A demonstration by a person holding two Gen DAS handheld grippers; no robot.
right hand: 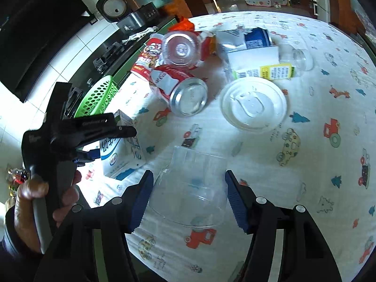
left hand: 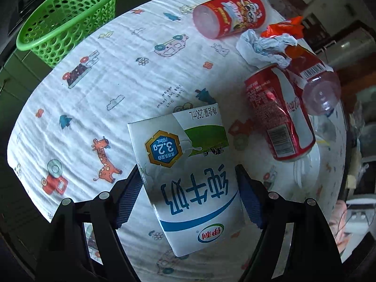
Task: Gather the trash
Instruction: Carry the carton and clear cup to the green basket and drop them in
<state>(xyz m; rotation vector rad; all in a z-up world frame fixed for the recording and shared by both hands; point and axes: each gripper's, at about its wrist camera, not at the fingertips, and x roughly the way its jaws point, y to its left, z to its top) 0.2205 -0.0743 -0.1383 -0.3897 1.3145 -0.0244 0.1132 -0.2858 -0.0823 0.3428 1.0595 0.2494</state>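
Milk carton [left hand: 188, 178] lay flat on the desk [left hand: 98, 89], between the blue pads of the left gripper [left hand: 189, 197]. Left pad sat against the carton's edge; right pad was at or just beside the other edge, contact not certain. From the right wrist view the same carton [right hand: 122, 150] sat near the desk's edge with the left gripper [right hand: 103, 138] over it, a hand [right hand: 44, 202] on the handle.

Right gripper [right hand: 188, 195] straddled a clear plastic cup [right hand: 190, 188] lying on its side. Both pads stood close at the cup's walls, but the transparent plastic hid whether they pressed, so its state could not be told.

Remaining trash lay grouped at the far side of the cloth: a red cola can [left hand: 279, 115] on its side, a plastic bottle [left hand: 315, 80] touching it, crumpled paper [left hand: 263, 47], an orange wrapper [left hand: 286, 27], a red snack tube [left hand: 230, 16]. A white lid [right hand: 253, 105] lay flat near the can [right hand: 181, 89].

Green perforated basket [left hand: 65, 21] stood beyond the desk's far left edge.
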